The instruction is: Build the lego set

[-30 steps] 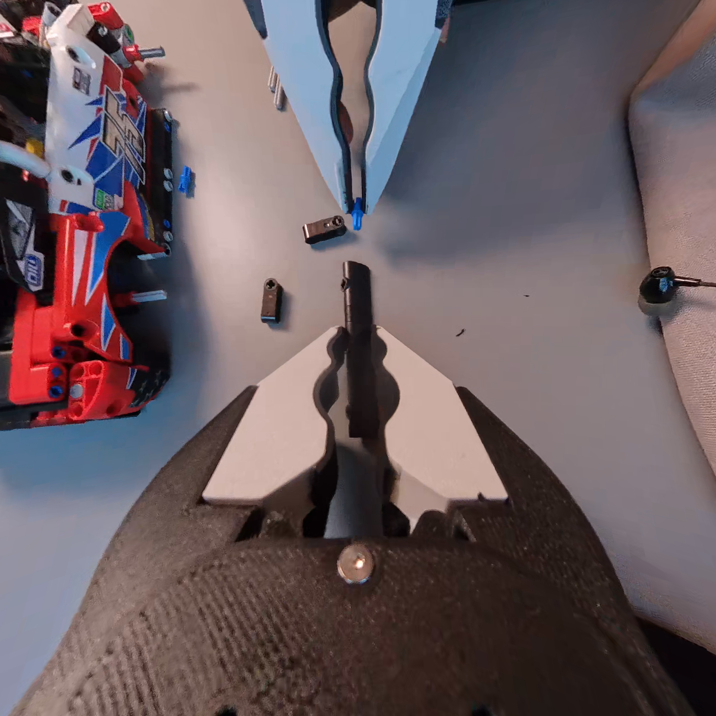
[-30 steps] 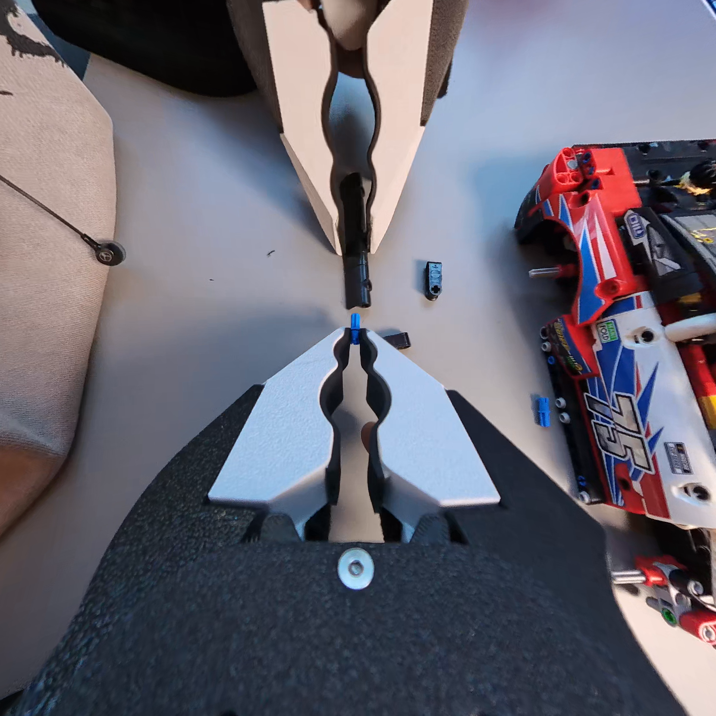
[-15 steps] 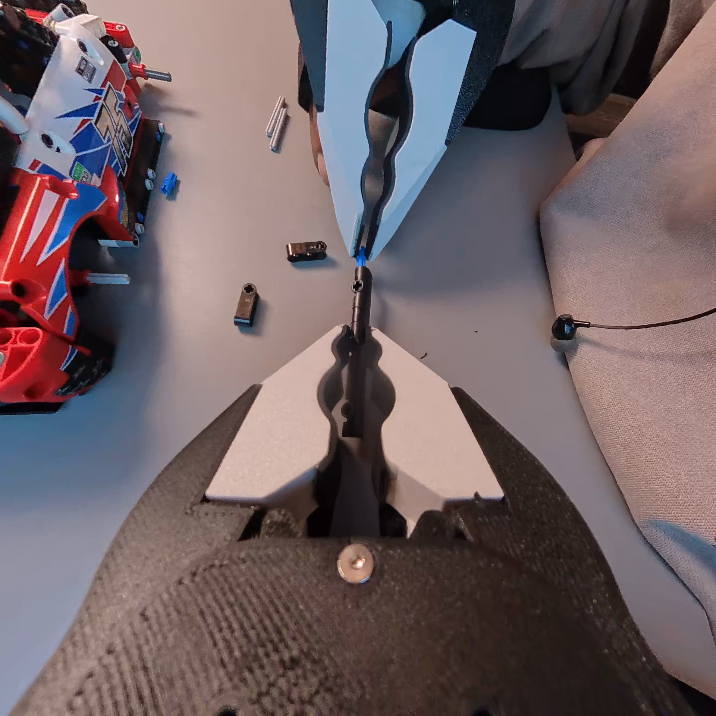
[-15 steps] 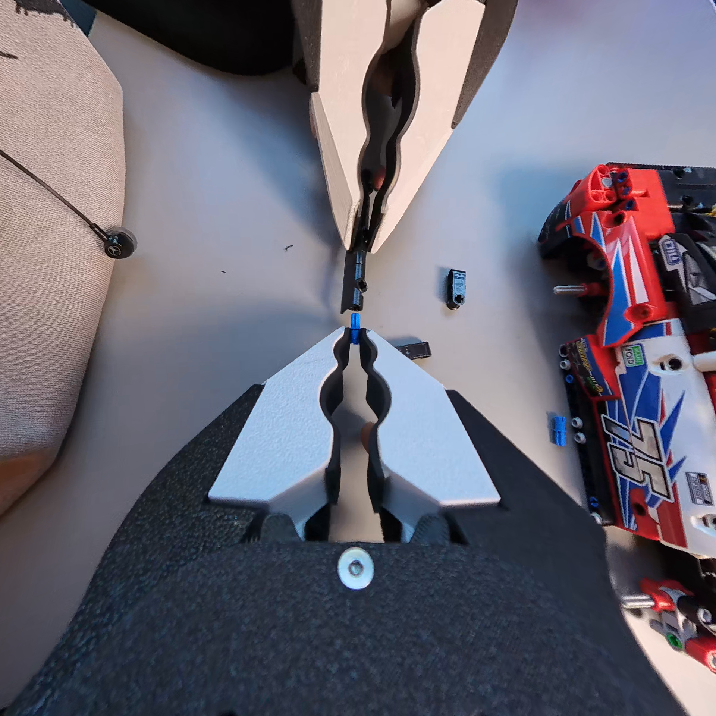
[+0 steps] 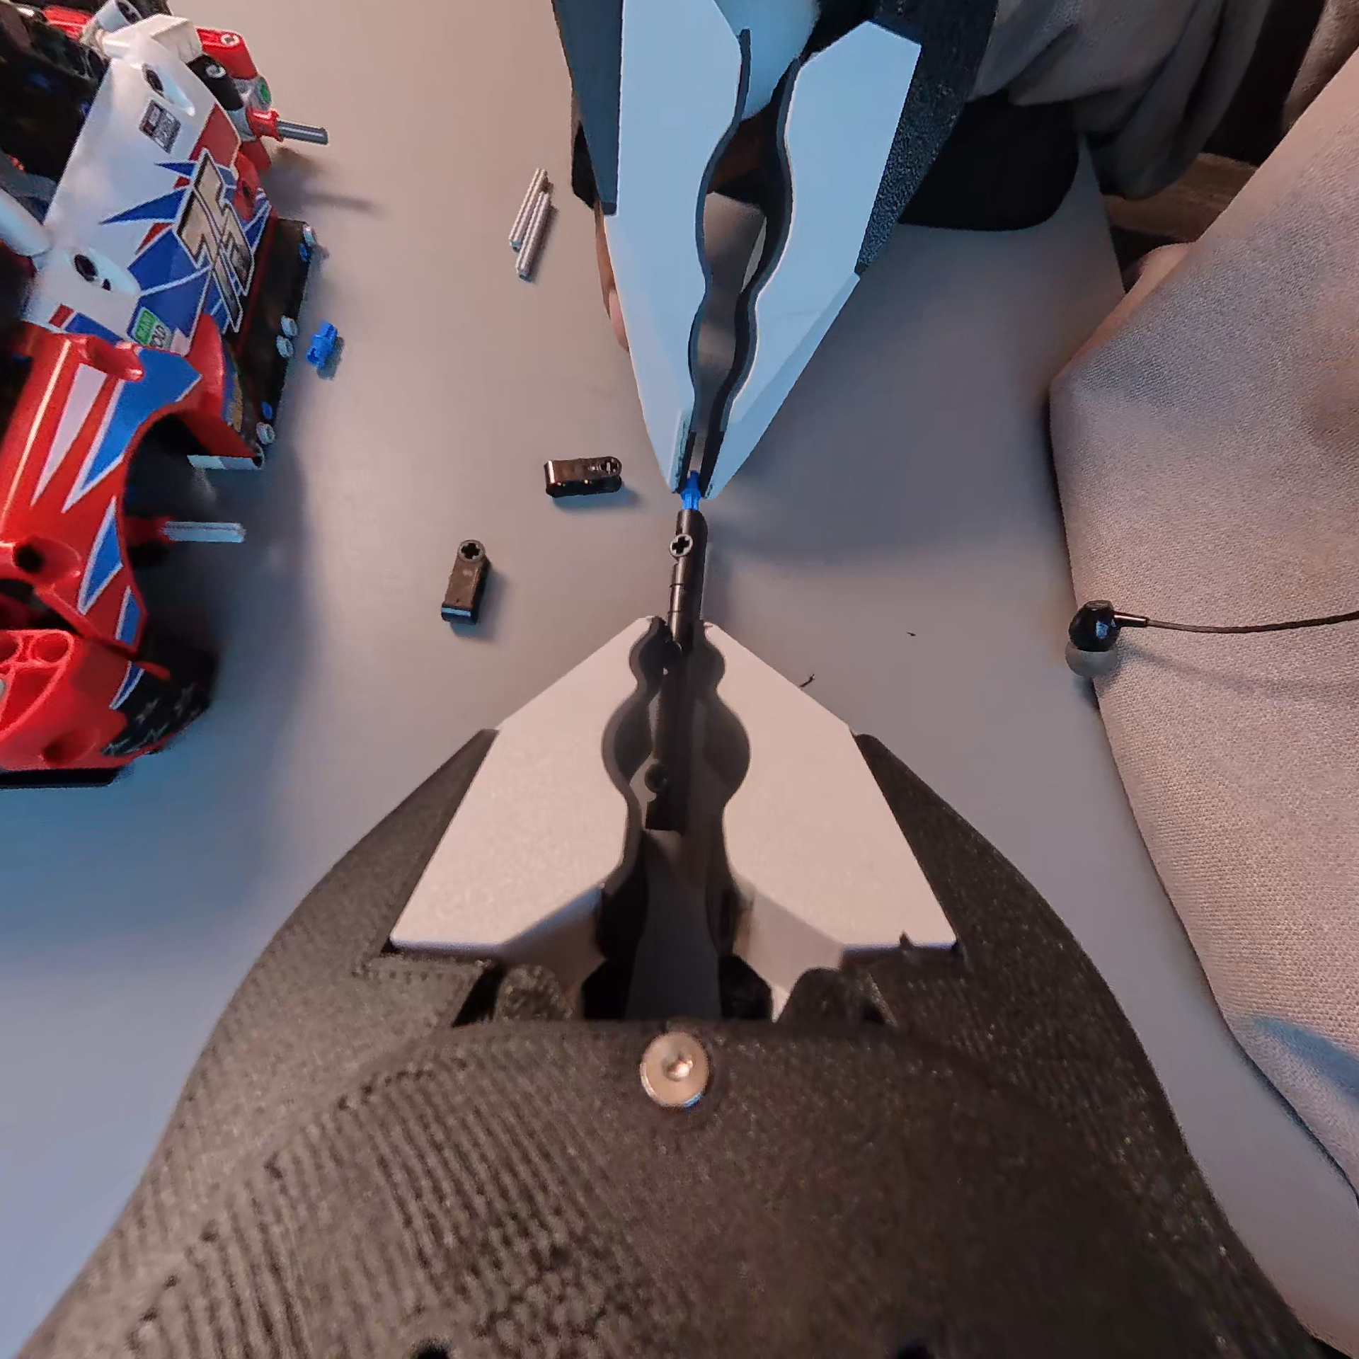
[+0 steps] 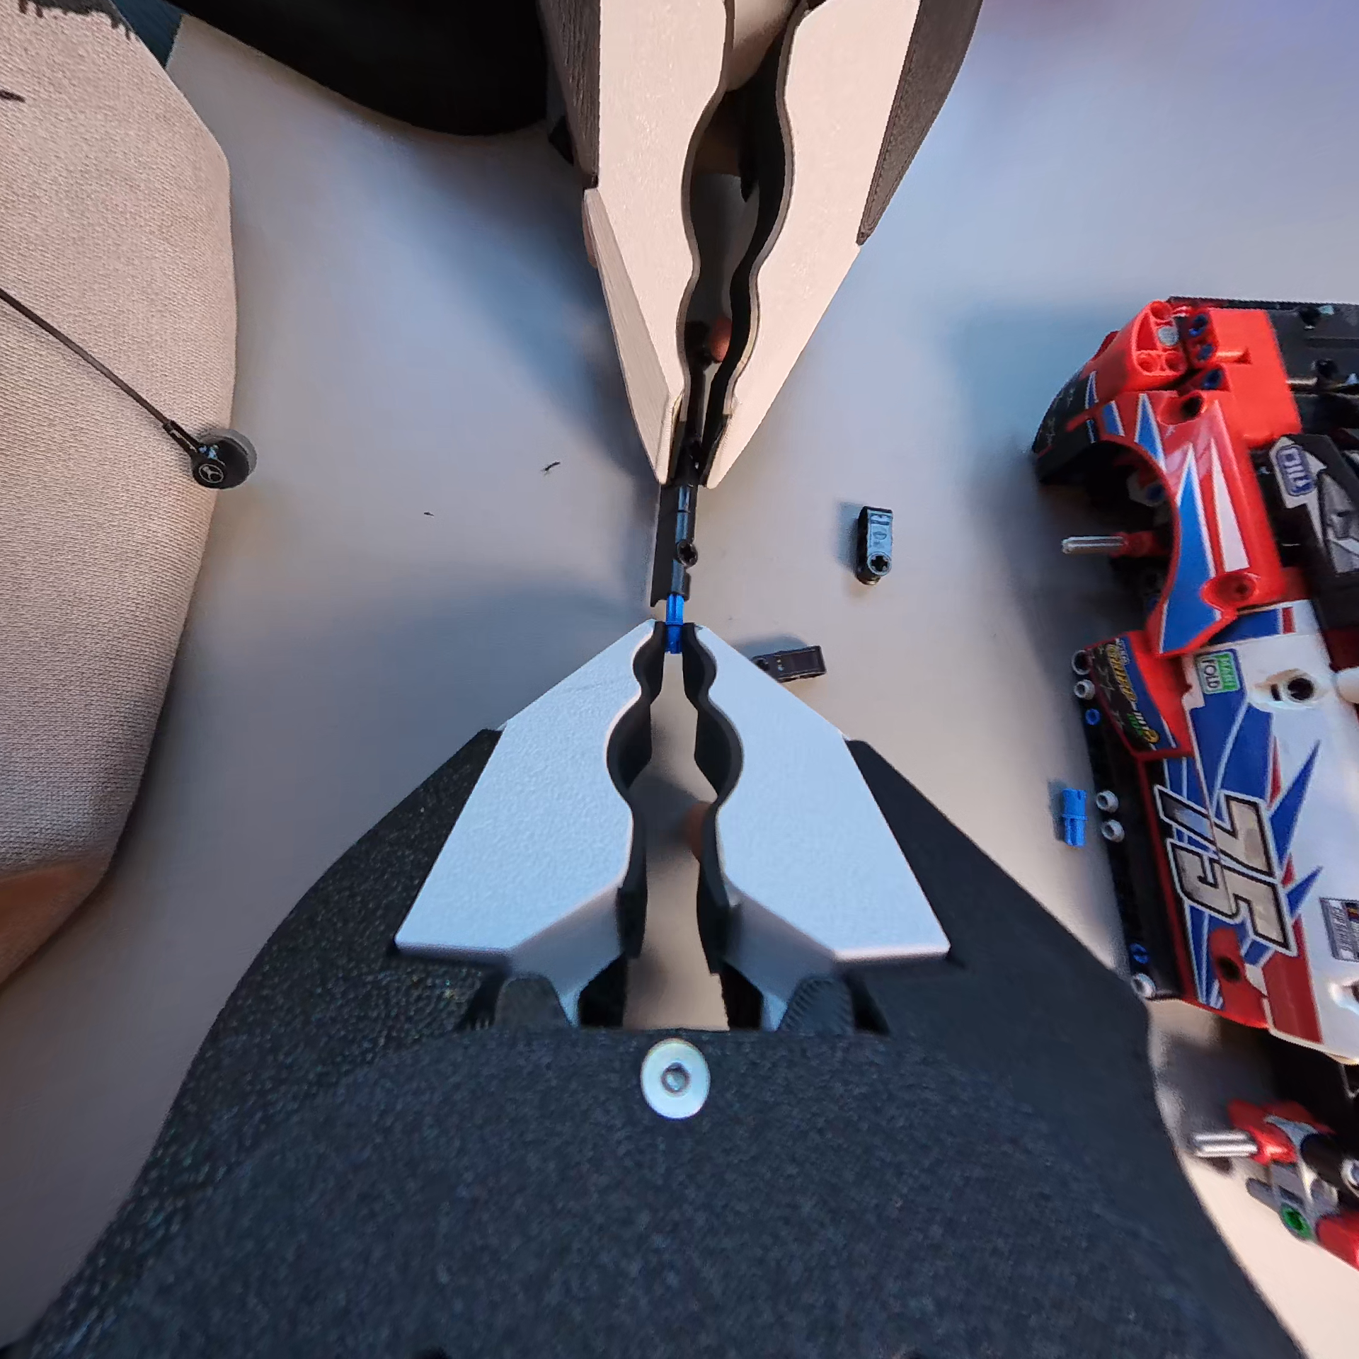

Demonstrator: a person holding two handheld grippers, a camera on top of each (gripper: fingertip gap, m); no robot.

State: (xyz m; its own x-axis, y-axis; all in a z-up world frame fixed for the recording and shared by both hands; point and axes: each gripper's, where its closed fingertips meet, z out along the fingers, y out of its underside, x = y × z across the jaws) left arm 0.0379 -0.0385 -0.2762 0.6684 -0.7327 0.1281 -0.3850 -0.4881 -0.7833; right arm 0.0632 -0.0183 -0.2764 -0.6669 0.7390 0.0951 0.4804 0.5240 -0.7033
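While both fingers pinch, left a black rod [image 5: 685,581], right a blue pin [image 6: 673,625], grey tabletop [image 5: 441,735], beige cushion [image 5: 1213,588].

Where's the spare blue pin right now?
The spare blue pin lies on the table, in the right wrist view's right side, beside the car model.

Opposed close wrist views, shared tabletop [image 5: 456,147]
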